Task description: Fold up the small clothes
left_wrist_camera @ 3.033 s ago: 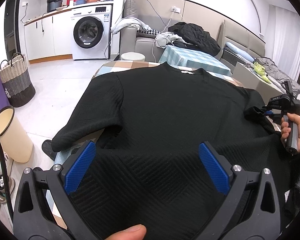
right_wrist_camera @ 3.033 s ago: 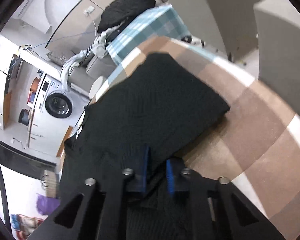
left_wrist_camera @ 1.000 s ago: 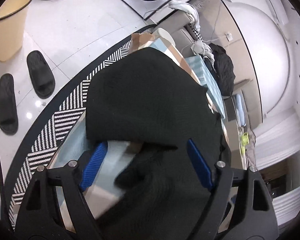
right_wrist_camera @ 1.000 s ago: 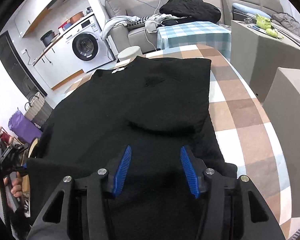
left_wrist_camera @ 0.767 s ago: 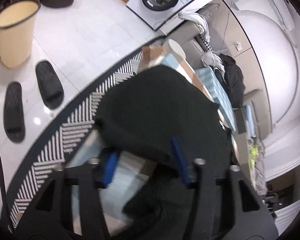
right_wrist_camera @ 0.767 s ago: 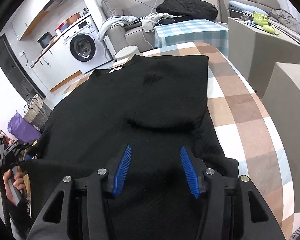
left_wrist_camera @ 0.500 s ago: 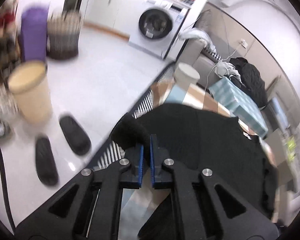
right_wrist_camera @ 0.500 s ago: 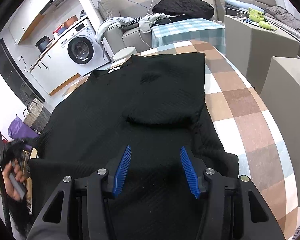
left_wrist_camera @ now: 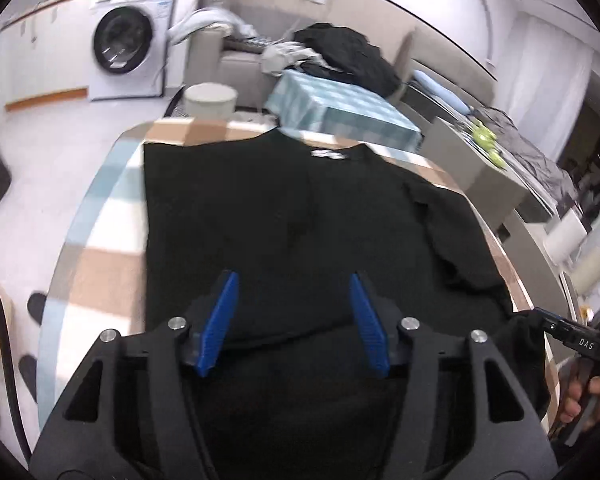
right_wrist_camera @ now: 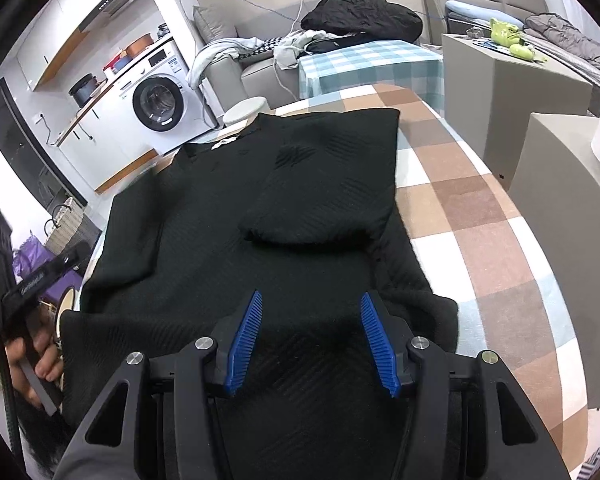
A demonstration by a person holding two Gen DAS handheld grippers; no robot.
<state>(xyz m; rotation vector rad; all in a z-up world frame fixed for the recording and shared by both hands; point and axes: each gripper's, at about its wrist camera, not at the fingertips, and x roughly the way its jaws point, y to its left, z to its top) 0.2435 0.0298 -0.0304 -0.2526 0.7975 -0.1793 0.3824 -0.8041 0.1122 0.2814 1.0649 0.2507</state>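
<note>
While the black sweater lies spread over the checked tablecloth of the table, both grippers are held above its near hem with nothing between their blue pads. The left gripper is seen with its jaws spread wide over the dark knit, and the right gripper is likewise parted wide — neither is closed on any cloth. Both sleeves are folded inward: in the right wrist view the right sleeve is laid flat over the chest as a neat rectangle, its cuff end toward the near hem, and the left side is turned in along a straight edge that runs parallel to the table's left edge. The collar with its white label is pointed at the far edge of the table. A strip of checked cloth is left bare along each long edge. Beyond the far edge, a washing machine and a sofa heaped with clothes can be made out.
</note>
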